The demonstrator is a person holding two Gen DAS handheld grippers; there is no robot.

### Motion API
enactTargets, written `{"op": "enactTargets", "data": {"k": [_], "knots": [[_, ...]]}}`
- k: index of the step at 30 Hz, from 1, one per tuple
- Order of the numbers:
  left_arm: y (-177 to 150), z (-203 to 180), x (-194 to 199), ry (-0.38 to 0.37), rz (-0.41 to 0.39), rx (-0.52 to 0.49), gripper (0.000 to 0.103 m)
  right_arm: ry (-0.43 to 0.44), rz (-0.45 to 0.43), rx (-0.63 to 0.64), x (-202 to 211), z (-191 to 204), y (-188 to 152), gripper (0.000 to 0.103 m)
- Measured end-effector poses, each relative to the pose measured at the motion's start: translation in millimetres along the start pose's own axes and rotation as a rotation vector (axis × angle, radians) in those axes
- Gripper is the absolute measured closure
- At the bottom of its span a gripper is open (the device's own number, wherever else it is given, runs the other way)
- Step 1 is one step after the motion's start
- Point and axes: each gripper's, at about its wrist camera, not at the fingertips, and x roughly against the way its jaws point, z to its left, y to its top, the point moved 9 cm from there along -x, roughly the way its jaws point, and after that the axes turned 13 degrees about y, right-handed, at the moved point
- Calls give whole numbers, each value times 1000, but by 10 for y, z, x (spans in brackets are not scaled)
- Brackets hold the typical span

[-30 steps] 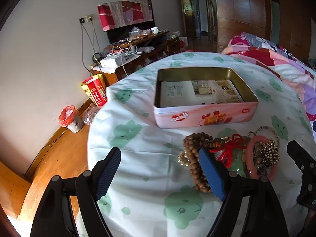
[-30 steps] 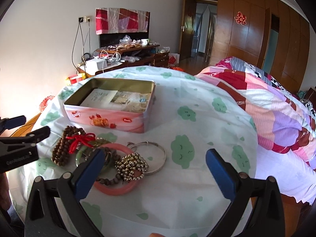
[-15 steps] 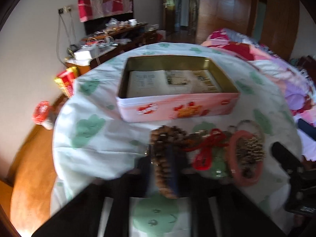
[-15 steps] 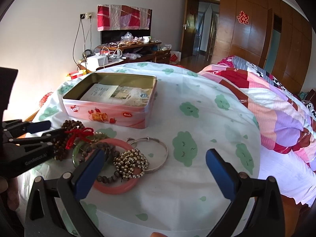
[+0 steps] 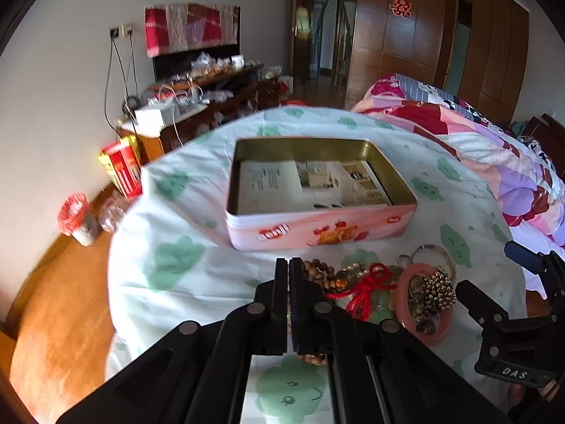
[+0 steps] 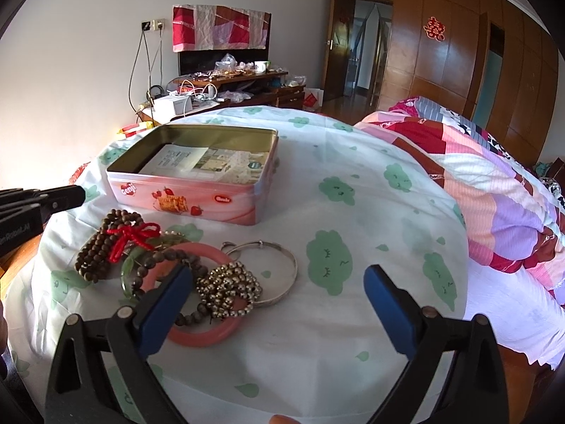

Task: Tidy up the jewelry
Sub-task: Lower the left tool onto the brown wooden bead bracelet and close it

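Your left gripper (image 5: 289, 265) has its fingers together, and as far as the left wrist view shows there is nothing between them: the tips sit at the near-left edge of the wooden bead bracelet (image 6: 102, 243), whose beads lie just beside the right finger rather than inside the pinch. In the right wrist view the closed tip hangs above the cloth, apart from the beads. If you lift now, you probably come away empty.

Your right gripper (image 6: 277, 284) has its fingers wide apart, holding nothing, poised over the pile: the left pad overlaps the pink bangle (image 6: 212, 334) in the view, with the cluster of metal beads (image 6: 229, 289) and the thin silver bangle (image 6: 279, 272) between the pads.

The jewelry is all still on the counter (image 6: 353, 318), heaped together just in front of the open pink tin (image 6: 197, 201), which holds only a printed leaflet.

The main risk is tangling. The red knotted cord (image 6: 130, 236), the green bangle (image 6: 128, 265) and the dark bead strand overlap each other, so pulling one piece likely drags others across the cloth or off the near edge. Closing on the round beads can squeeze them out sideways. The loose cloth may also bunch up under a low pinch.
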Motion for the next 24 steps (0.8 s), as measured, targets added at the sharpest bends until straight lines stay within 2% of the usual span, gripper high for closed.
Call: {"op": "enactTargets", "data": {"k": [1, 3, 5, 7, 9, 13, 15, 16, 17, 18, 24], "knots": [[-26, -6, -46, -9, 22, 3, 98, 1, 0, 1, -2, -2, -4, 3], [-97, -10, -143, -11, 63, 10, 83, 3, -1, 2, 1, -1, -7, 3], [-138, -2, -216, -1, 82, 24, 50, 4, 1, 2, -3, 2, -13, 3], [-142, 16, -228, 9, 72, 34, 44, 7, 6, 2, -17, 10, -26, 3], [-141, -25, -235, -26, 68, 32, 44, 10, 12, 4, -33, 26, -38, 3], [-206, -46, -358, 3, 98, -1, 44, 12, 15, 7, -54, 42, -48, 3], [-243, -79, -392, -8, 107, -11, 47, 13, 16, 6, -61, 42, -54, 3], [-248, -101, -389, -19, 103, -17, 56, 13, 16, 6, -62, 43, -53, 3], [-258, -145, -380, -43, 102, -27, 71, 13, 15, 6, -62, 42, -54, 3], [-258, -180, -360, -64, 101, -32, 77, 12, 15, 6, -62, 42, -54, 3], [-163, -98, -181, -69, 52, -10, 82, 11, 13, 2, -79, 33, -64, 3]]}}
